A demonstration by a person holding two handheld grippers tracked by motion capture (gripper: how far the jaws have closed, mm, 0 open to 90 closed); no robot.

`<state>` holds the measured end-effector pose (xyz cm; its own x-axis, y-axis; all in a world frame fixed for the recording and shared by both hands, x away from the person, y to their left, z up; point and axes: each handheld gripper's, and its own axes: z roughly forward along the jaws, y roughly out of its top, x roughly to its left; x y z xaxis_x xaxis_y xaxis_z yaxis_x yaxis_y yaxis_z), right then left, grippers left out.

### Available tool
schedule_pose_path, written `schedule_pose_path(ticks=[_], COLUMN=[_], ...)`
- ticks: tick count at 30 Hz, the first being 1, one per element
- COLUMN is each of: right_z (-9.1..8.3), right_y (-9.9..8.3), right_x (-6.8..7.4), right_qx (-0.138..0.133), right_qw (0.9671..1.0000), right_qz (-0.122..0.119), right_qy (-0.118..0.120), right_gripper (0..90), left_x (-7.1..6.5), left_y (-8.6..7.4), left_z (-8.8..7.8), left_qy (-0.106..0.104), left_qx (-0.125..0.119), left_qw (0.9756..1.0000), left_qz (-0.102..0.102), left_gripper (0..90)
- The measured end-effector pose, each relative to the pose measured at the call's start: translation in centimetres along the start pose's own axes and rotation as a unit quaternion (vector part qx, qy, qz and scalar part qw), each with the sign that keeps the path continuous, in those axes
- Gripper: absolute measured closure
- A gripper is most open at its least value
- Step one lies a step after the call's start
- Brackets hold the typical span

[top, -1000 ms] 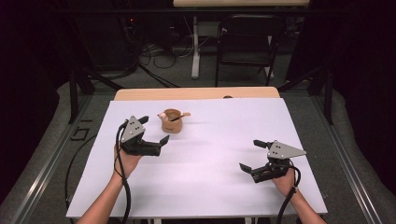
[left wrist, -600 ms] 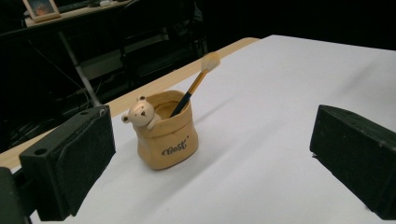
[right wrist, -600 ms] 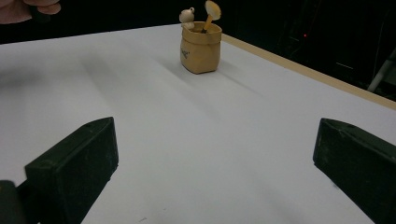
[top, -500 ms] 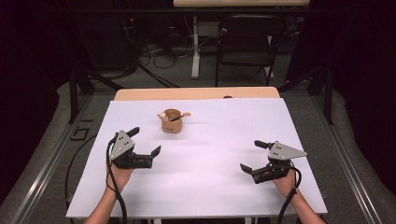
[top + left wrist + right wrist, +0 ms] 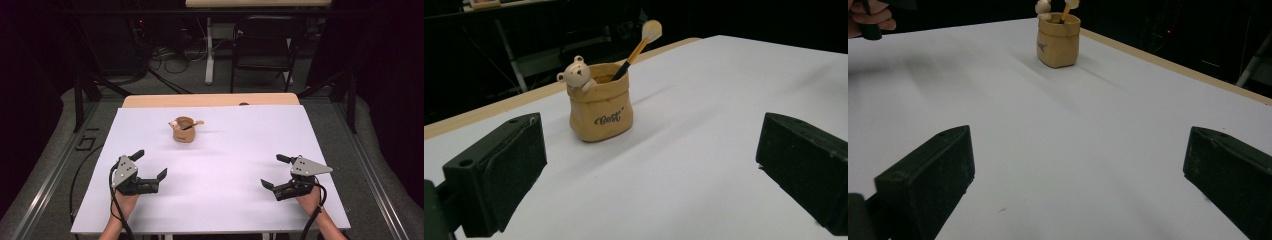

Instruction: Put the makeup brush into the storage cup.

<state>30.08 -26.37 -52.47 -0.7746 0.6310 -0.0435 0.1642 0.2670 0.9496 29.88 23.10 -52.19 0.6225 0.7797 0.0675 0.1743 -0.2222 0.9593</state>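
A small tan sack-shaped cup with a bear figure on its rim stands at the far middle of the white table. A makeup brush leans inside it, bristles up. My left gripper rests open near the front left, well short of the cup, nothing between its jaws. At the front right my right gripper is open too and holds nothing.
A wooden strip edges the table's far side. Beyond it stand a black chair, cables on the floor and dark curtains. Metal rails run along both sides of the table.
My left gripper has pulled back from beside the cup toward the front left edge of the table. The right gripper has barely moved.
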Motion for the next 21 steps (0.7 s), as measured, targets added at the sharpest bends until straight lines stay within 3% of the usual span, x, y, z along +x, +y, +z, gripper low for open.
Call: schedule_pose_path(ticks=[4, 12, 18, 21], right_z=[-0.4, -1.0, -1.4, -1.7], right_y=[-0.3, -0.7, -1.1, -1.2], right_x=[0.0, 0.1, 0.4, 0.5], right_qx=[0.004, 0.0, 0.002, 0.003], right_qw=[1.0, 0.9997, 0.9996, 0.9996], right_qz=[0.001, 0.006, 0.007, 0.007], right_qy=[-0.007, -0.023, -0.028, -0.028], right_gripper=[0.0, 0.0, 0.0, 0.0], left_x=[-0.2, -0.1, 0.0, 0.0], left_y=[-0.9, -2.2, -2.9, -3.2], left_z=[-0.5, -1.5, -2.0, -2.2], left_qy=[0.006, 0.013, 0.003, -0.007], left_qx=[-0.009, 0.001, -0.001, -0.001], left_qw=[0.9999, 0.9999, 0.9999, 1.0], left_qz=[0.003, -0.009, -0.014, -0.005], left_gripper=[0.0, 0.0, 0.0, 0.0])
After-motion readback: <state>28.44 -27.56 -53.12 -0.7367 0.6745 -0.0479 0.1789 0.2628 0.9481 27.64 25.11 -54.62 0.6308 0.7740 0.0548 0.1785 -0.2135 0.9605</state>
